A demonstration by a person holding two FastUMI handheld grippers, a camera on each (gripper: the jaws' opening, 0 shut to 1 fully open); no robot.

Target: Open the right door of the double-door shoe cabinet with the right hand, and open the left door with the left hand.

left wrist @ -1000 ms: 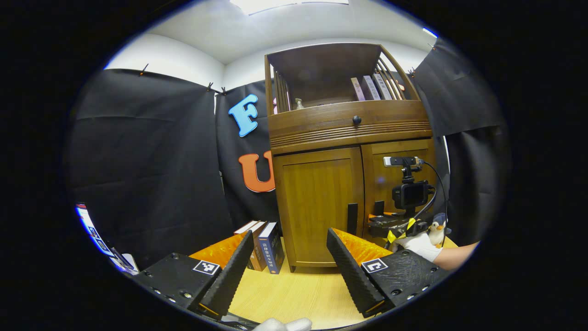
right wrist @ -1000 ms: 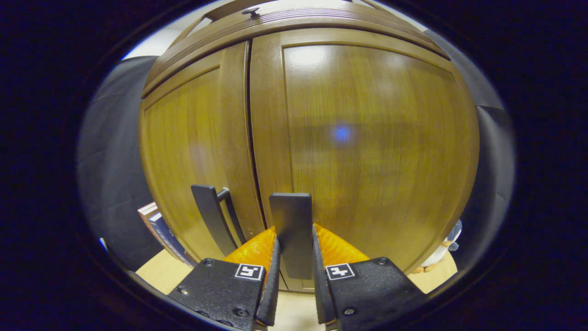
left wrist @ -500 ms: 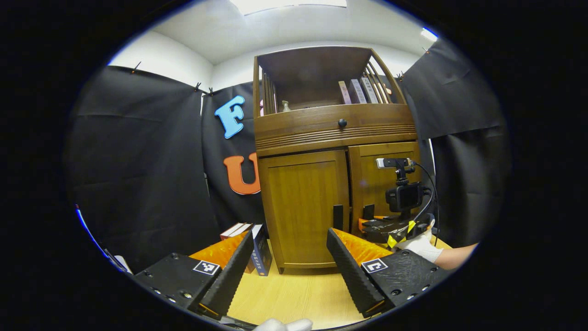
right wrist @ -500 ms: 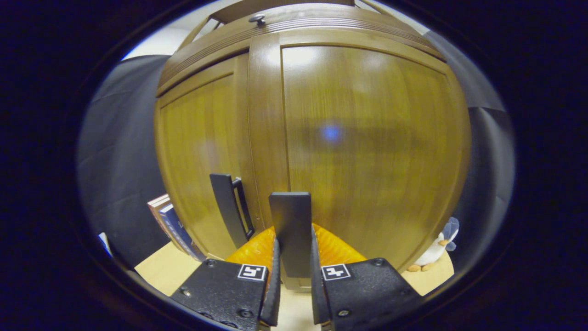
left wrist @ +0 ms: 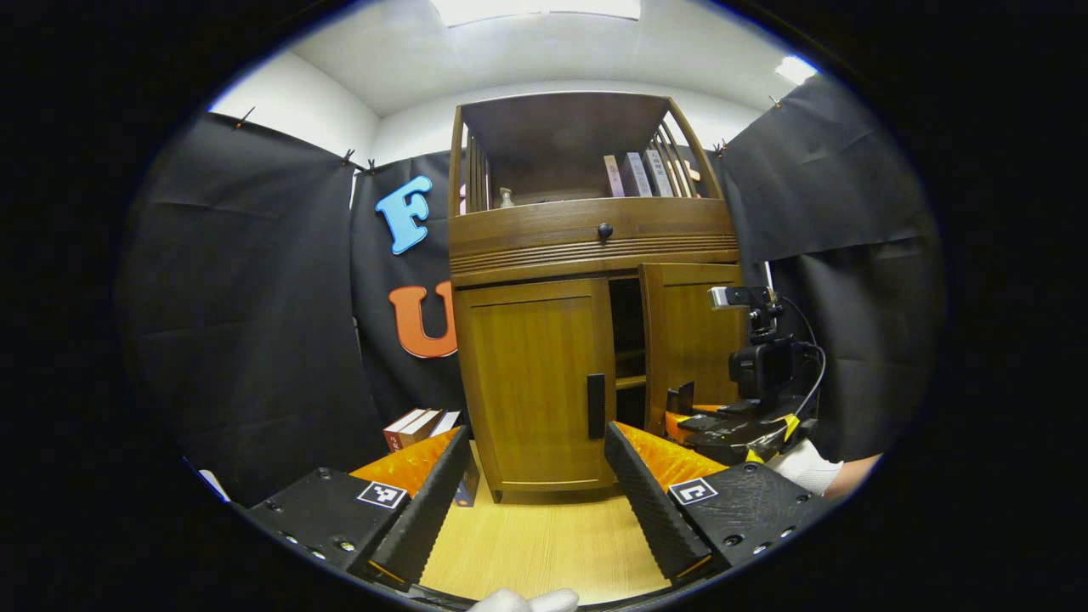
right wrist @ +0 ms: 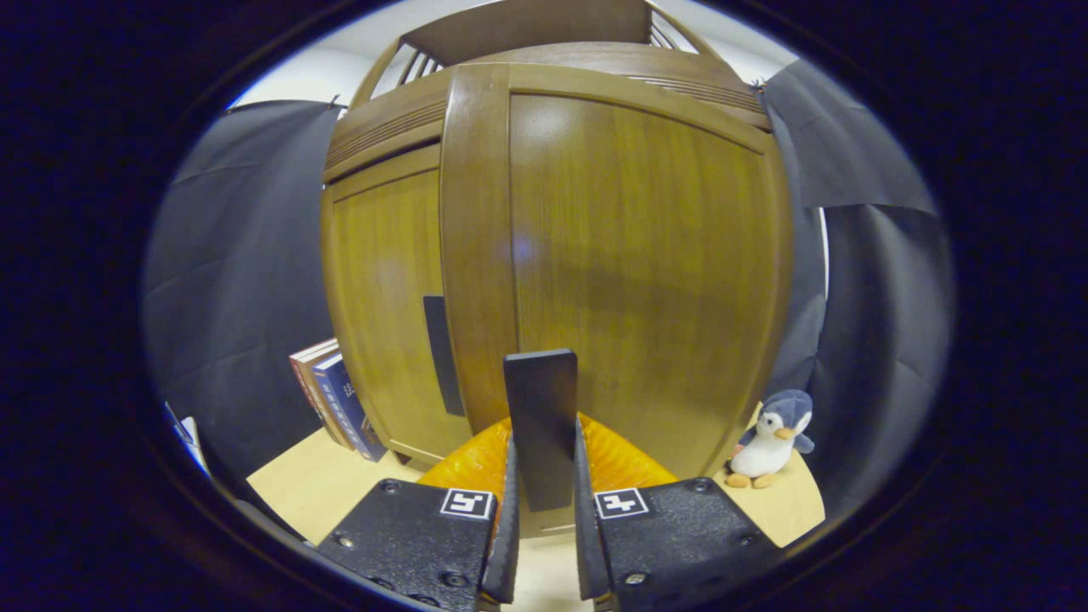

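Observation:
The wooden shoe cabinet (left wrist: 586, 246) stands on a light wood floor. Its right door (left wrist: 693, 340) is swung partly out, leaving a dark gap beside the closed left door (left wrist: 531, 382) with its dark bar handle (left wrist: 596, 405). In the right gripper view my right gripper (right wrist: 542, 476) is shut on the right door's handle (right wrist: 541, 408), close against the right door (right wrist: 637, 255); the left door (right wrist: 382, 297) lies behind it. The right gripper (left wrist: 693, 416) also shows in the left gripper view, held by a gloved hand (left wrist: 803, 467). My left gripper (left wrist: 535, 484) is open, well short of the cabinet.
Books (left wrist: 421, 425) lean against the cabinet's left side, also seen as books (right wrist: 331, 399) in the right gripper view. A penguin plush (right wrist: 769, 438) stands on the floor to the right. Black cloth walls surround the cabinet. More books (left wrist: 633, 174) sit on the top shelf.
The right gripper has pulled the right door outward by its handle, opening a gap. The left gripper has drifted back and to the right, so the cabinet looks smaller and more centred.

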